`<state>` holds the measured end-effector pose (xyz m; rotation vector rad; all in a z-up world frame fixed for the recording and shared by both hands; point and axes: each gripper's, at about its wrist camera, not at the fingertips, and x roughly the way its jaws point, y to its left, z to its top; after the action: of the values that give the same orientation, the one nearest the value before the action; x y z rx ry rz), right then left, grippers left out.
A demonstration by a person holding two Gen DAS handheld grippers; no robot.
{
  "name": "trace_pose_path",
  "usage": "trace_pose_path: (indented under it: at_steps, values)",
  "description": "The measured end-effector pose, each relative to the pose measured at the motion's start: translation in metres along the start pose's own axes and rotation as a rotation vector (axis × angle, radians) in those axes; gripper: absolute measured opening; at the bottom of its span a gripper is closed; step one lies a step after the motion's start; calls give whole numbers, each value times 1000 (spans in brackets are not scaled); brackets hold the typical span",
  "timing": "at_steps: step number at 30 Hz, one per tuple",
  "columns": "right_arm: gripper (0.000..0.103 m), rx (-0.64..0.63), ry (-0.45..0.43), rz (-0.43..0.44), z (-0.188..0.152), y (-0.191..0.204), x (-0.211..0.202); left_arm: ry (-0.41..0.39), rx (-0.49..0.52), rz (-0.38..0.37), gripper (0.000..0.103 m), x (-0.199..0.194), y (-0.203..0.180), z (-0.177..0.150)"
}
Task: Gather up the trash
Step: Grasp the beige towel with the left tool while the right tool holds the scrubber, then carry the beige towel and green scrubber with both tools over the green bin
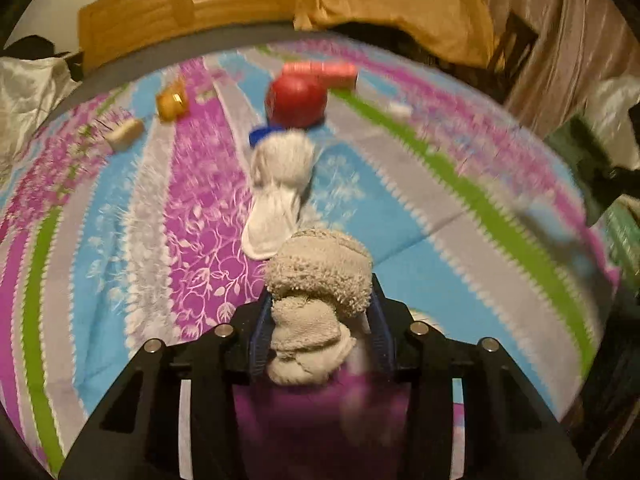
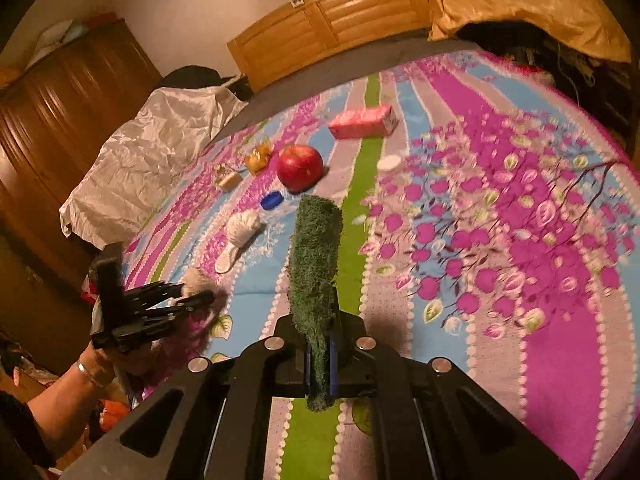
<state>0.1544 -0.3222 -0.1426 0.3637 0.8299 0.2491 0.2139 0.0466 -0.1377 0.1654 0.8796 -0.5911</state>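
Observation:
My left gripper (image 1: 320, 304) is shut on a rolled beige terry sock (image 1: 320, 272), which bulges out above the blue pads. The right wrist view shows that same gripper (image 2: 200, 294) low over the bed's left edge, held by a hand. My right gripper (image 2: 320, 344) is shut on a dark green fuzzy cloth (image 2: 316, 248) that stands up from the jaws. On the bedspread lie a white sock (image 2: 240, 232), a blue cap (image 2: 272, 200), a white cap (image 2: 389, 163), a yellow wrapper (image 2: 256, 160) and a small beige object (image 2: 229, 178).
A red apple (image 2: 300, 166) and a pink carton (image 2: 360, 122) lie mid-bed on the floral bedspread (image 2: 520, 240). A silvery sheet (image 2: 152, 152) is heaped at the left edge, beside a dark wardrobe (image 2: 60, 112). The wooden headboard (image 2: 328, 20) and a gold cover (image 2: 520, 0) close the far side.

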Motion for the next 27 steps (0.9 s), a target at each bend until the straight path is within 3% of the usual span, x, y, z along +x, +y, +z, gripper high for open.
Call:
trace_pose_path:
  at_steps: [7,10,14,21,27]
  values:
    - [7,-8,-40,-12,-13,3,-39,-72,13,-58,42,-62,-55,-7]
    - [7,-14,-53,-21,-25,4,-59,-67,17,-116,42,-62,-91,-12]
    - [7,7,-87,-65,-36,-7,-92,-39,79,-113,42,-43,-140,-4]
    - [7,86,-253,-260,-37,-64,-206,-136,208,-117,42,-41,-240,75]
    - [7,173,-387,-482,-41,-121,-328,-242,349,-158,42,-40,-362,140]
